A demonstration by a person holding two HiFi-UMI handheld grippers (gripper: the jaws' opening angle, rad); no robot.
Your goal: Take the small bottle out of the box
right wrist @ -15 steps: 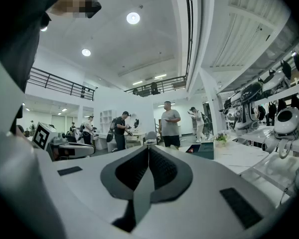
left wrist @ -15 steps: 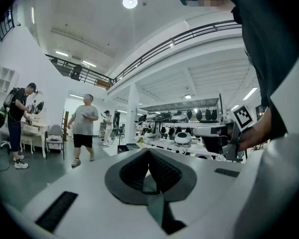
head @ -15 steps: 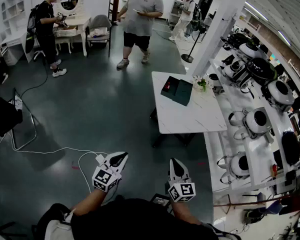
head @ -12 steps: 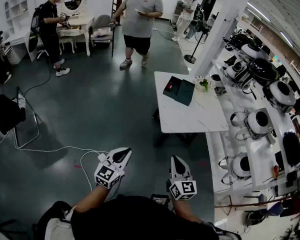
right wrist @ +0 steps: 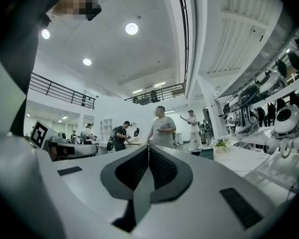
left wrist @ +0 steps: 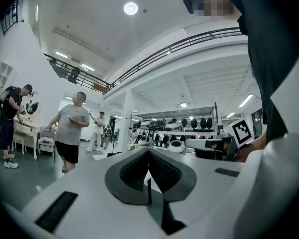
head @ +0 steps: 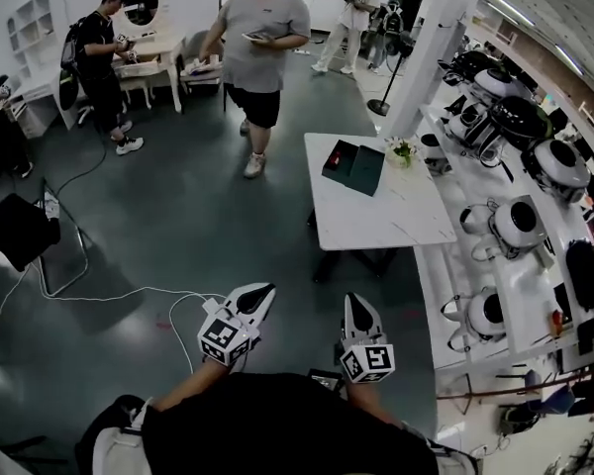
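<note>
Both grippers are sitting a touch higher and further right in the head view than half a second ago, and the whole scene is sliding down-frame toward them. The left gripper (head: 265,292) is clenched on nothing: in its own view the ribbed dark rubber pads are meeting along a thin centre line (left wrist: 148,156), nothing between them. The right gripper (head: 354,301) is the same, pads pressed flat together (right wrist: 148,153), empty. The shells are smooth white plastic tapering to a point, and each is carrying a cube with black-and-white square markers at the back. Both are hovering over the dark grey-green glossy floor (head: 178,206) at lower centre, well apart from the work. A thin white cable (head: 109,295) is looping across the floor at lower left. The box (head: 353,163), flat, dark green and rectangular with a red patch showing on its left half, is lying on the far end of the white rectangular table (head: 376,228), right of centre. The small bottle is too small to make out from here. The person in the grey shirt (head: 259,38) is now stepping closer to the table's far left corner than before. White shelving (head: 520,310) with rounded black-and-white shells is running down the right edge.
</note>
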